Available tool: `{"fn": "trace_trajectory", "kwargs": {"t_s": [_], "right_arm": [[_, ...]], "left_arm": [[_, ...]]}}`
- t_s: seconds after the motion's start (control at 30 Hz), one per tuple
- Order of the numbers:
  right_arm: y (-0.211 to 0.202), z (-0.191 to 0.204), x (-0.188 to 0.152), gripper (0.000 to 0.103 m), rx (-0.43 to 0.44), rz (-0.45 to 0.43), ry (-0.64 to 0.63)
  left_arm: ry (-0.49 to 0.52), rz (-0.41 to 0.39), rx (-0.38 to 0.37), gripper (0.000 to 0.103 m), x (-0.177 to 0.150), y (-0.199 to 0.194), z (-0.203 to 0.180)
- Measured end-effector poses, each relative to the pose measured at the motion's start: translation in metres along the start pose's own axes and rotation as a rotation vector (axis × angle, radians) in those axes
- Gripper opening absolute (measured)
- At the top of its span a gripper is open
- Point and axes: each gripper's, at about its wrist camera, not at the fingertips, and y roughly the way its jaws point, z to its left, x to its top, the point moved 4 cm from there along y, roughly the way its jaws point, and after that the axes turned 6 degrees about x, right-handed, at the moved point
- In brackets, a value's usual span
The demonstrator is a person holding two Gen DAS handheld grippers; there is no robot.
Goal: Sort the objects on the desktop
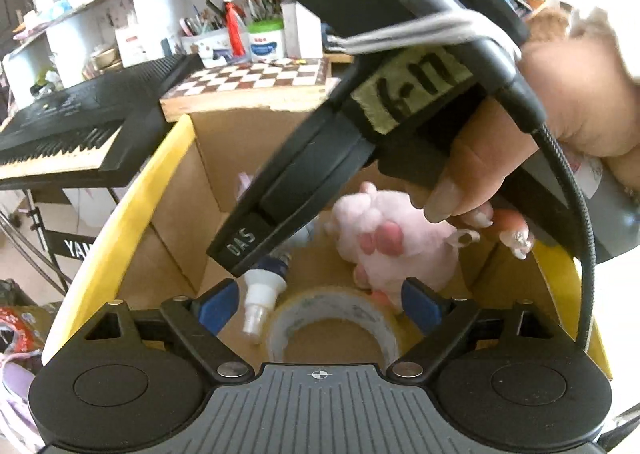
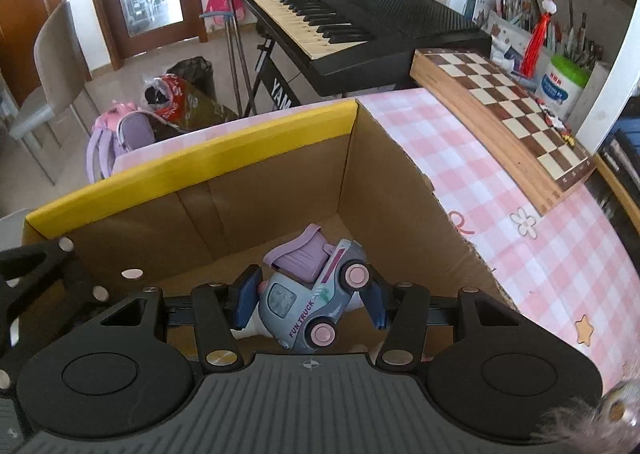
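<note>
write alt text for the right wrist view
The right gripper hangs over an open cardboard box, its jaws around a grey and purple toy truck lying on its side. Behind are a pink checked tablecloth, chessboard and keyboard.

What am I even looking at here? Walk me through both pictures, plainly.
No robot: a person holds a two-finger gripper in each hand, with a camera on each looking along its fingers. In the left view, the left gripper hangs open over a cardboard box holding a tape roll, a small white bottle and a pink plush toy; the person's hand crosses above, carrying the other gripper. In the right view, the right gripper has its fingers on both sides of a toy truck inside the box, apparently gripping it. The box stands on a pink checked tablecloth.
</note>
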Motion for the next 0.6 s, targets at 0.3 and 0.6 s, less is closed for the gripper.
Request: {"fn": "trace_trajectory", "kwargs": {"t_s": [0.3,0.6], "right_arm": [[-0.032,-0.007,0.004,0.066,-0.045,-0.135,0.067],[-0.076,0.008,-0.004,0.066,-0.109,-0.254,0.125]], "left_arm": [[-0.040,-0.082,-0.005,0.091,0.005,-0.019,0.008],[-0.061,-0.131,-0.027,0.091,-0.002,-0.039,0.013]]}}
